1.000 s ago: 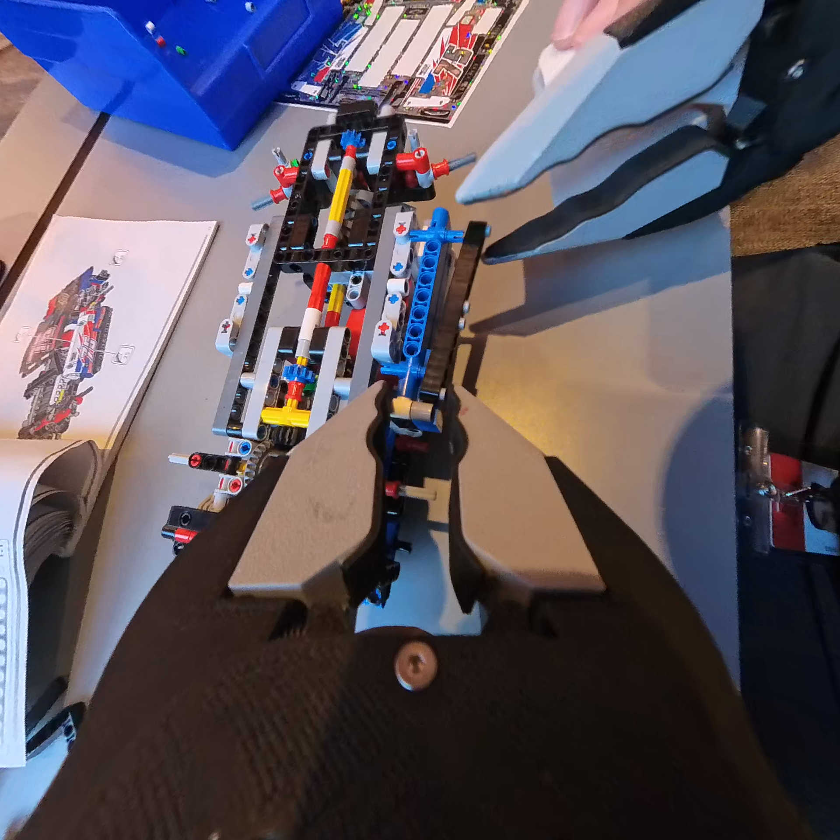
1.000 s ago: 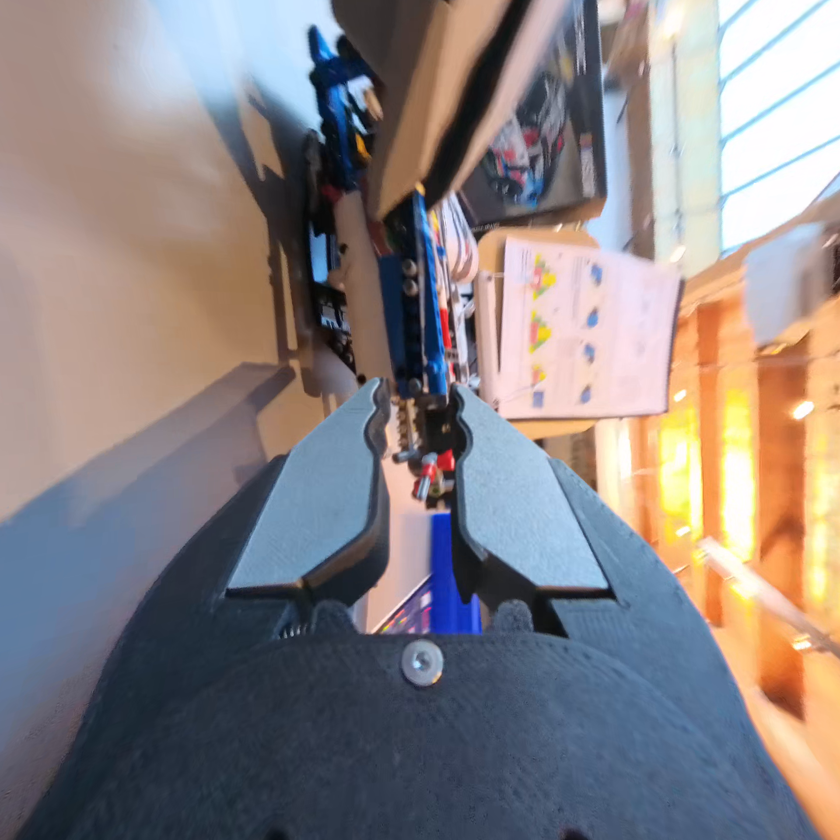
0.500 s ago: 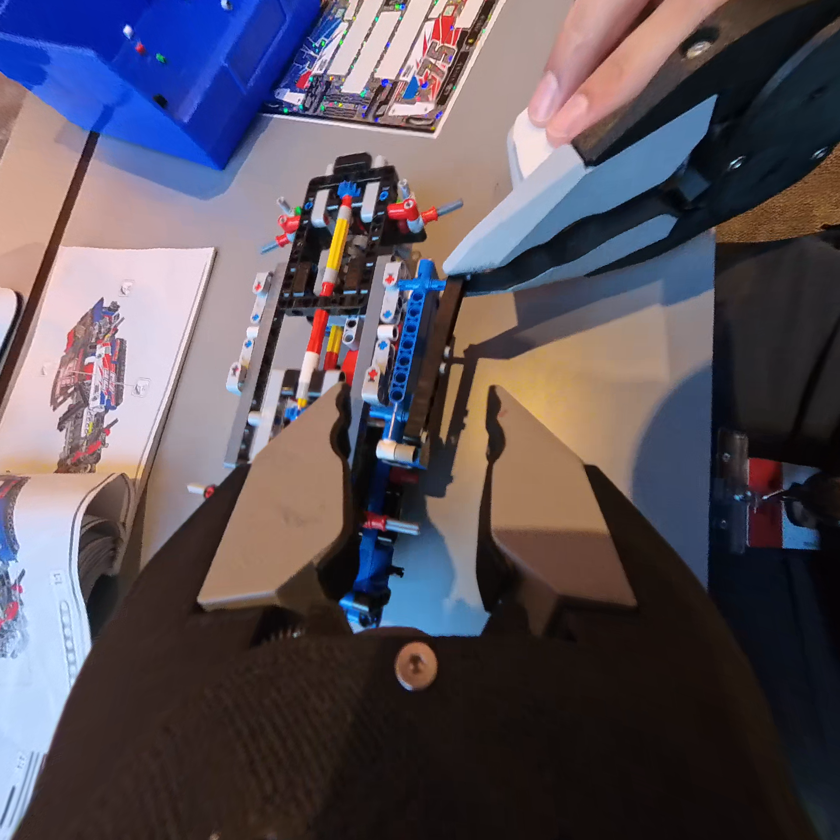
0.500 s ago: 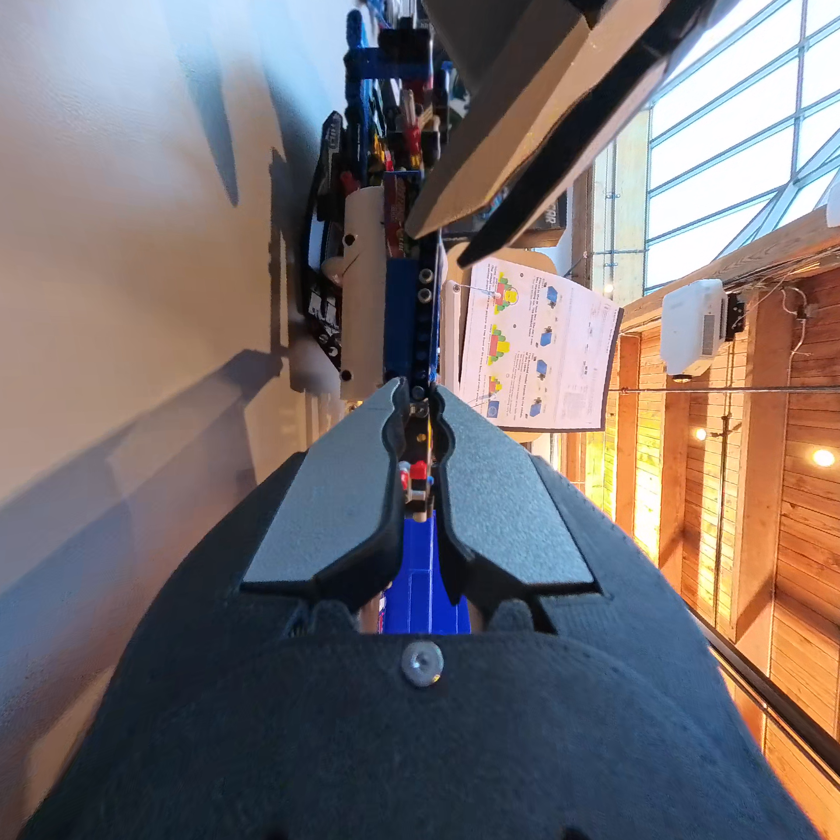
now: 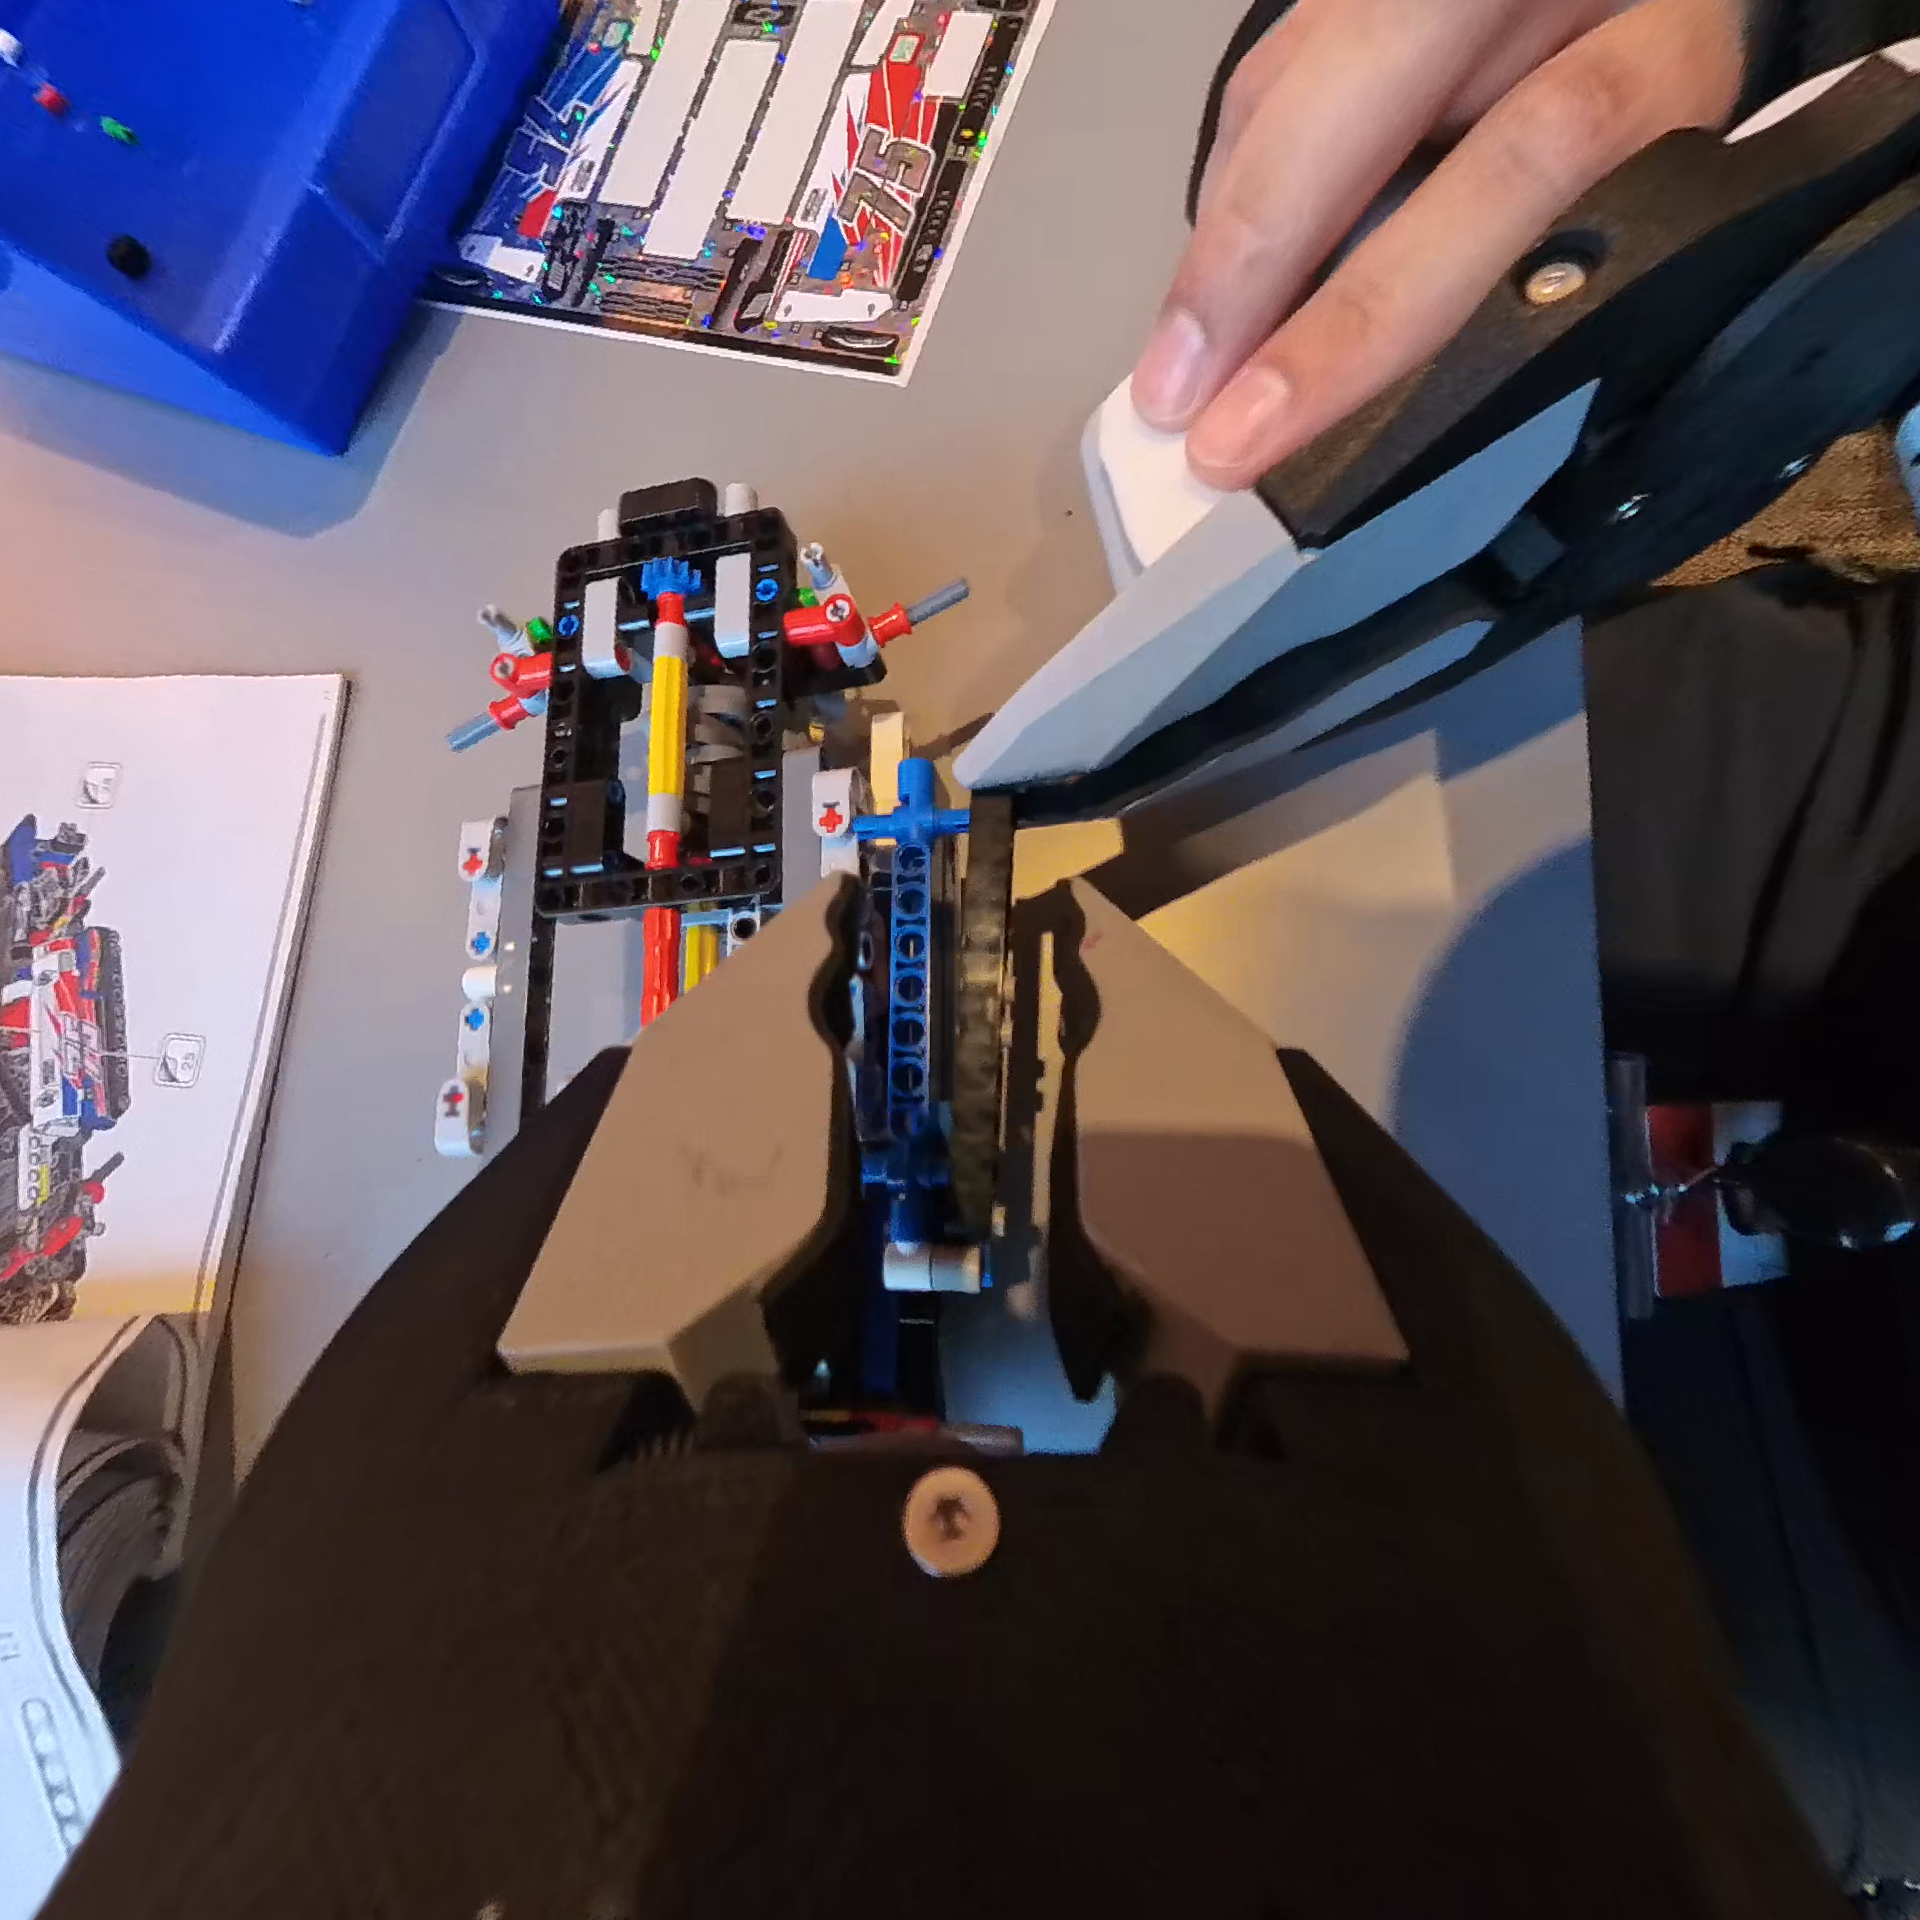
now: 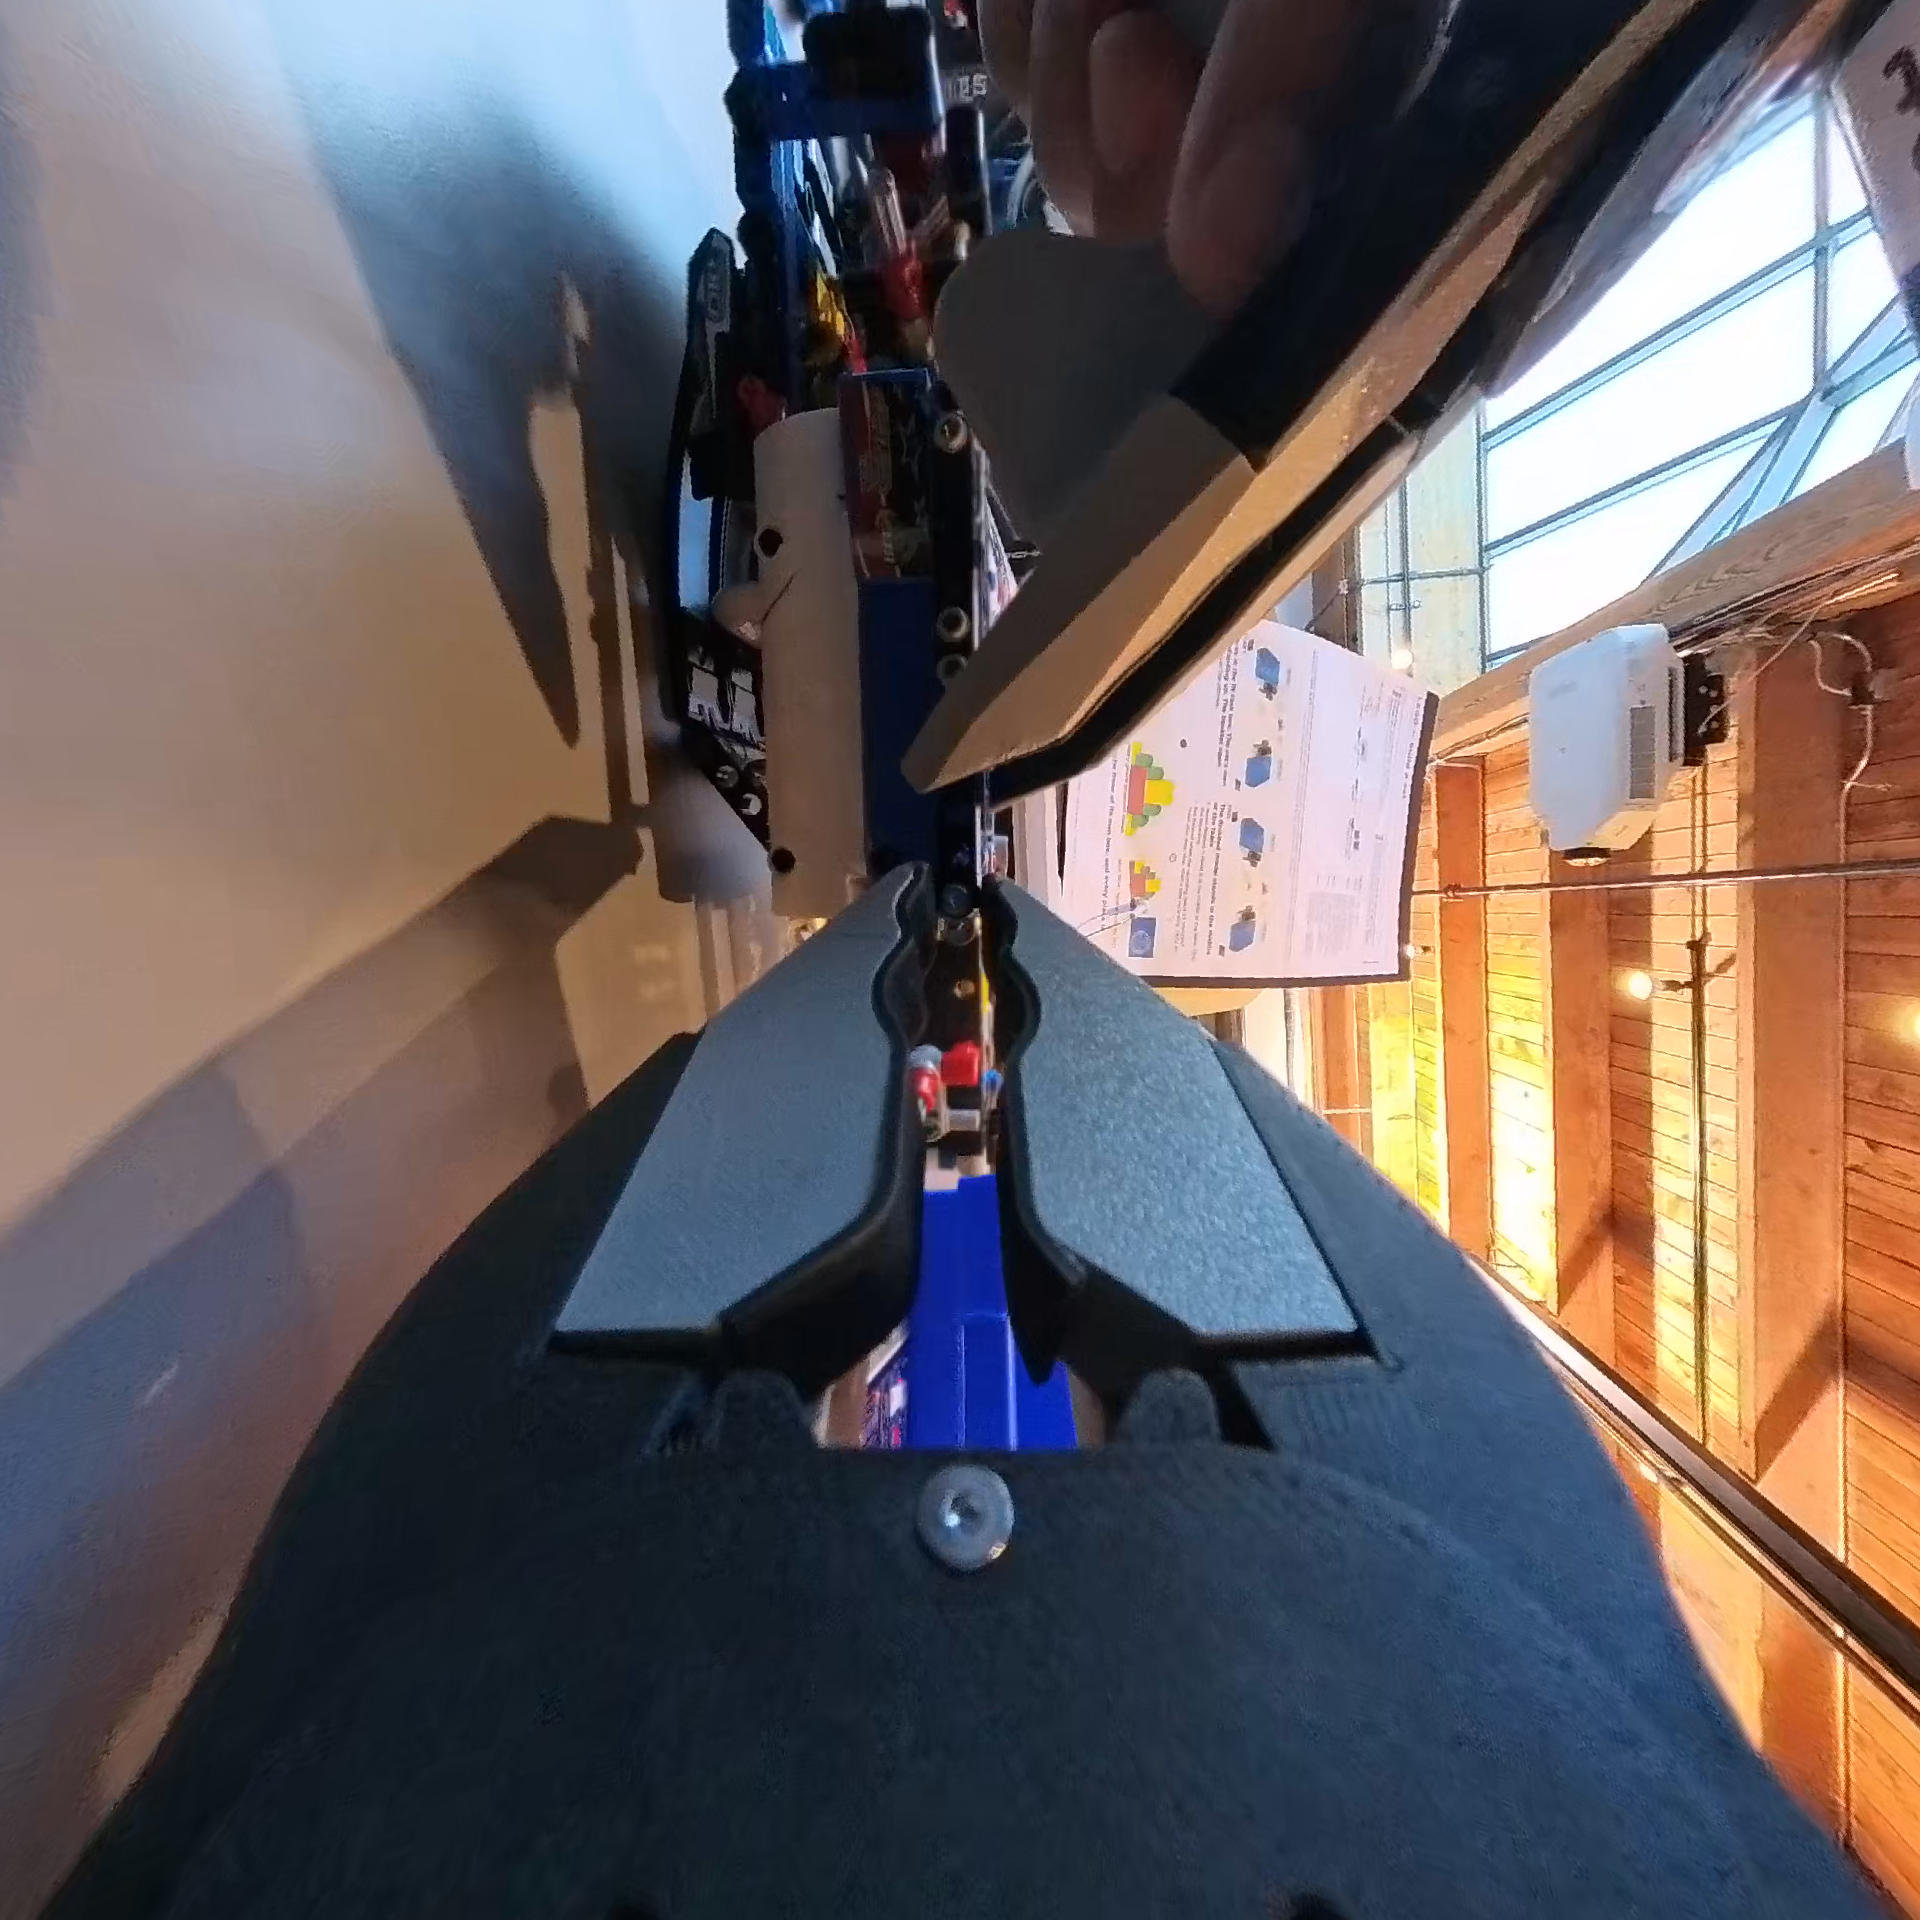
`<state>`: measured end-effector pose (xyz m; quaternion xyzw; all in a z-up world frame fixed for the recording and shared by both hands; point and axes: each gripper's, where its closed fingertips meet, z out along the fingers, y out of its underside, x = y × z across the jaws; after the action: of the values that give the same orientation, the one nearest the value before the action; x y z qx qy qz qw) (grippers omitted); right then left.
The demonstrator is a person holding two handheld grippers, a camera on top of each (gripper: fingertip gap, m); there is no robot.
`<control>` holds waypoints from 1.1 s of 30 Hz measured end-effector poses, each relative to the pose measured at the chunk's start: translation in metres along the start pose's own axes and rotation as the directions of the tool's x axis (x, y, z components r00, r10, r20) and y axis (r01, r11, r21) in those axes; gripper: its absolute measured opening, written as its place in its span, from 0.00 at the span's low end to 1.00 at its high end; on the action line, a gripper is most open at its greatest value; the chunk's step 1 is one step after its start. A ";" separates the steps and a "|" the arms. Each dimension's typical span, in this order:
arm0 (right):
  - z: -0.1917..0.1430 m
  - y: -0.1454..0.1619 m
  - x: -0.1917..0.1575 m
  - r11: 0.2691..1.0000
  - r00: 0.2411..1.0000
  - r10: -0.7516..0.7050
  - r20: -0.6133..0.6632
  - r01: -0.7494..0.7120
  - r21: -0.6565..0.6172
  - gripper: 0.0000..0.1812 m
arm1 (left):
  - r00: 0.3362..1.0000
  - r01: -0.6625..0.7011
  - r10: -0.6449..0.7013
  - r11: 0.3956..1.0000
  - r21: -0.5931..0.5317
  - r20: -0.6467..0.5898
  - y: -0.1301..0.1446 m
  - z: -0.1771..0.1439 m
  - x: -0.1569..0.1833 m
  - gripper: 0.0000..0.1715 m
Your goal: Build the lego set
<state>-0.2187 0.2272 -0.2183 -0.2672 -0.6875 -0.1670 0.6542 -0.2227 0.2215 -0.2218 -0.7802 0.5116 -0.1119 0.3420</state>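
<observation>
The lego model (image 5: 665, 727), a black frame with a yellow and red axle, lies on the grey table (image 5: 1299, 987). On its right side stand a blue beam (image 5: 912, 987) and a black side panel (image 5: 985, 987). My left gripper (image 5: 951, 904) is open, and its jaws straddle the beam and panel with a small gap on the right. My right gripper (image 5: 987, 795) comes in from the upper right and is shut on the far end of the black panel. In the right wrist view the right gripper (image 6: 961, 899) pinches the thin black panel edge (image 6: 958, 727). A left finger (image 6: 1091, 582) shows above it.
A blue bin (image 5: 208, 187) stands at the far left, with a sticker sheet (image 5: 748, 166) beside it. An open instruction booklet (image 5: 135, 987) lies at the left. A person's hand (image 5: 1403, 208) holds the right gripper. The table edge runs down the right. A printed sheet (image 6: 1278, 810) stands behind. Only a small space, under 4 cm, lies between the two pairs of fingers.
My left gripper opened, moved forward along the model's right side and narrowed around the beam and panel. My right gripper came down and shut on the panel's far end.
</observation>
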 end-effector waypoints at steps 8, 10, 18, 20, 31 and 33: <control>0.002 0.003 0.000 1.000 1.000 0.017 -0.003 -0.017 0.021 0.03 | 1.000 -0.030 0.031 0.997 -0.069 0.006 0.001 0.007 -0.001 0.13; 0.002 0.005 0.000 1.000 1.000 0.018 0.002 -0.018 0.017 0.03 | 1.000 -0.025 0.025 0.997 -0.079 -0.009 0.000 0.009 0.000 0.16; 0.003 0.011 -0.002 1.000 0.999 0.023 0.022 -0.024 0.017 0.03 | 0.999 -0.033 0.037 0.988 -0.148 0.018 -0.002 0.014 -0.006 0.12; 0.003 0.011 -0.002 0.999 0.999 0.025 0.029 -0.026 0.025 0.03 | 0.999 -0.011 0.016 0.990 -0.142 0.035 -0.001 0.014 -0.006 0.12; -0.005 0.004 0.002 0.785 0.755 0.524 0.394 -0.608 0.121 0.07 | 0.997 0.022 -0.014 0.994 -0.103 0.079 0.001 0.006 -0.002 0.11; -0.005 0.003 0.006 0.690 0.646 0.594 0.479 -0.715 0.108 0.10 | 0.997 0.023 -0.016 0.995 -0.095 0.080 0.002 0.006 -0.002 0.11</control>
<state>-0.2126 0.2273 -0.2124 -0.4302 -0.6784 0.2453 0.5427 -0.2219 0.2250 -0.2270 -0.8046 0.4947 -0.0593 0.3230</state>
